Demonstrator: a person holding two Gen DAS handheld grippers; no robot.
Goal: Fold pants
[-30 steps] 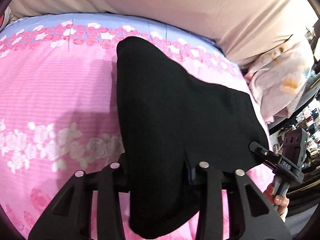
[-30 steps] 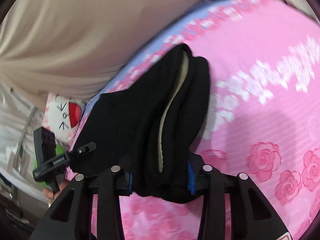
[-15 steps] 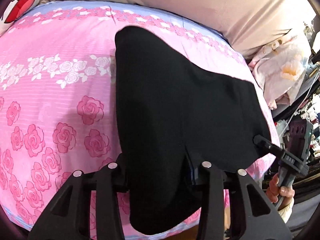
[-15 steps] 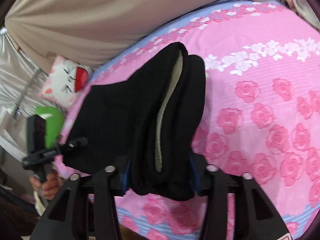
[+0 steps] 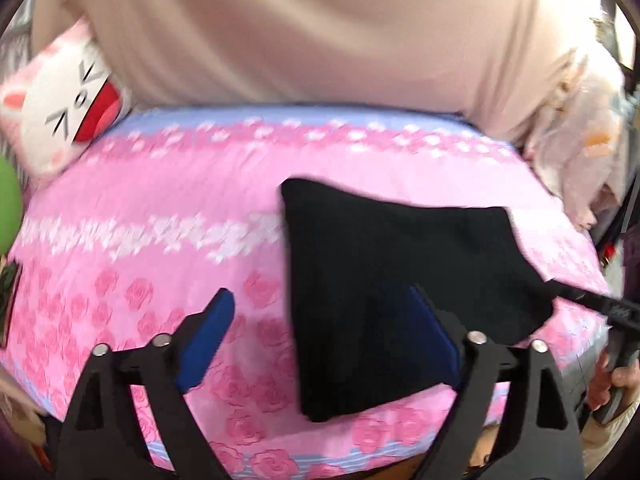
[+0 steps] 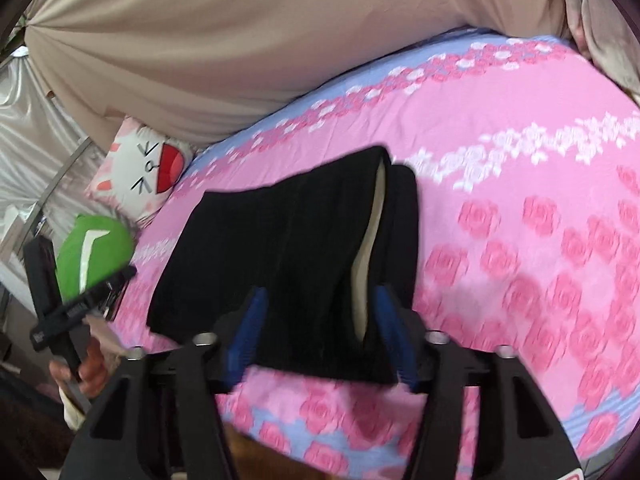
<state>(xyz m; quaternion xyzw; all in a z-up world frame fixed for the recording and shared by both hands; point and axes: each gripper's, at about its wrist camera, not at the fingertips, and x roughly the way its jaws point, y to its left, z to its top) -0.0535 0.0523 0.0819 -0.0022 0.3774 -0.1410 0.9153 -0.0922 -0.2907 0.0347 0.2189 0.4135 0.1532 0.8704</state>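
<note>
The black pants (image 5: pixel 400 280) lie folded into a thick block on the pink rose-print bed (image 5: pixel 160 240), near its front edge. In the right wrist view the pants (image 6: pixel 288 248) show a cream lining along the fold. My left gripper (image 5: pixel 320 332) is open, its right blue pad over the pants' near edge, holding nothing. My right gripper (image 6: pixel 320 336) is open, its blue pads on either side of the pants' near end. The left gripper also shows at the far left of the right wrist view (image 6: pixel 116 280), and the right gripper at the right of the left wrist view (image 5: pixel 560 292).
A white cat-face pillow (image 5: pixel 60 120) and a green cushion (image 6: pixel 92 256) sit at the bed's left end. A beige curtain (image 5: pixel 320 32) hangs behind the bed. A pale floral bundle (image 5: pixel 580 140) lies at the right end. The bed's front edge is just below the pants.
Both grippers have opened and let go of the pants, which now rest on the bed. Both have pulled back toward the front edge.
</note>
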